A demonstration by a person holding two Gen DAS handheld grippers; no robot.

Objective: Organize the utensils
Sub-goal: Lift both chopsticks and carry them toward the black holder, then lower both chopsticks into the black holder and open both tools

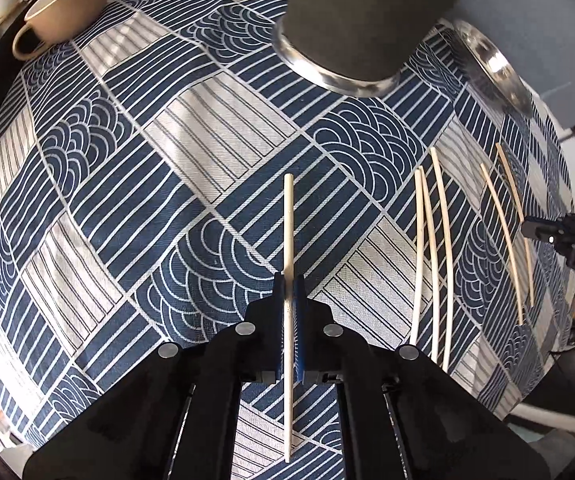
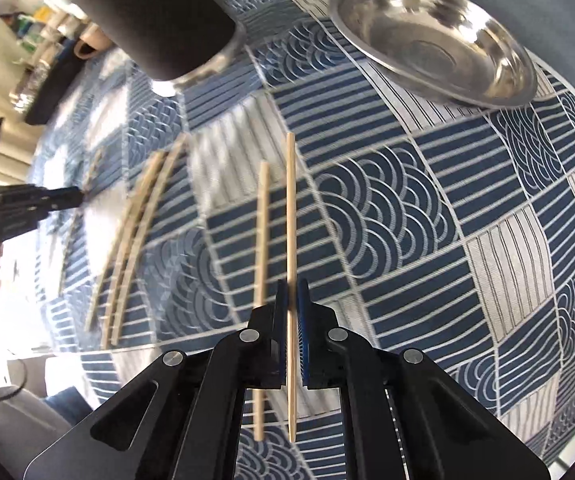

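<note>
My left gripper (image 1: 289,280) is shut on a pale wooden chopstick (image 1: 288,220) that points forward over the blue patterned tablecloth. My right gripper (image 2: 292,286) is shut on another chopstick (image 2: 291,200), with one loose chopstick (image 2: 262,232) lying just left of it. Several more chopsticks (image 1: 431,248) lie side by side on the cloth to the right in the left wrist view; they also show in the right wrist view (image 2: 135,236). A dark cylindrical holder with a metal rim (image 1: 351,28) stands at the far side, also seen in the right wrist view (image 2: 159,20).
A steel bowl (image 2: 439,44) sits at the far right of the table, its rim also in the left wrist view (image 1: 495,68). A beige cup (image 1: 63,8) stands at the far left. The right gripper's tip (image 1: 559,236) shows at the table's right edge.
</note>
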